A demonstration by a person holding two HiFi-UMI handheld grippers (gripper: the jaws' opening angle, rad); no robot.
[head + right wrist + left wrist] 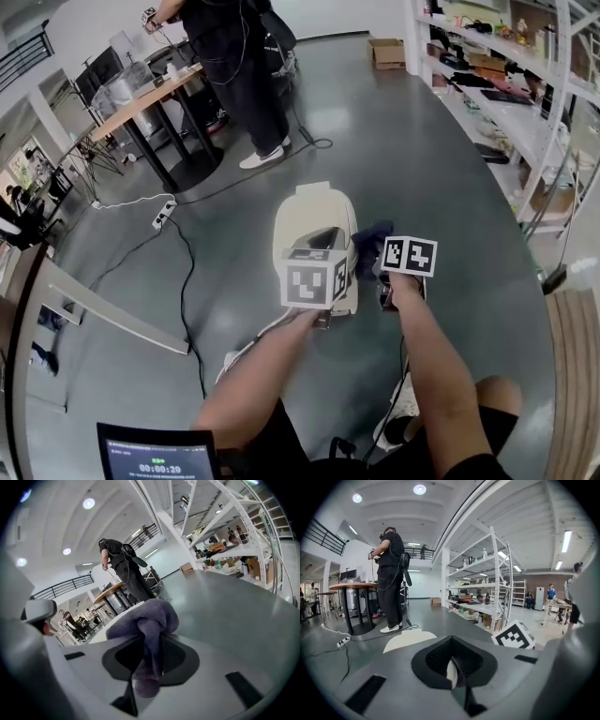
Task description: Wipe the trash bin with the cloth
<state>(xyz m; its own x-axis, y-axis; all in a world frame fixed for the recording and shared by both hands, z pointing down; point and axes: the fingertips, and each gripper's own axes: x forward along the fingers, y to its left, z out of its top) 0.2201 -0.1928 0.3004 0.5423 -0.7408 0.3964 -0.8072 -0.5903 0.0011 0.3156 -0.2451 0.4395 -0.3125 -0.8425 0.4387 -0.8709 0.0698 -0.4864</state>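
Cloth (145, 620) fills the right gripper (146, 660): we see its jaws closed on a bunched fold of blue-purple towelling, with a loose end hanging below them and a rounded wad above. In the head view that cloth (372, 236) sits just beside the right flank of the trash bin (314, 211), though we cannot tell whether it touches the wall. The bin is a cream, rounded container standing on the grey floor (441, 159), with a dark opening in its top; we cannot see whether anything lies inside. The left gripper (452, 674) is at the bin's near end, its jaws drawn almost together on a thin cream edge that looks to us like the bin's own rim, and the pale top of the bin (410, 639) shows just beyond them. Beyond the bin a person (234, 75) stands at a wooden-topped table (141, 103), and a cable (183, 281) trails over the floor to the bin's left. Farther beyond the bin a cardboard box (386, 52) sits on the floor, its contents out of our sight, and to the bin's right runs white shelving (511, 108) loaded with small items too small to name.
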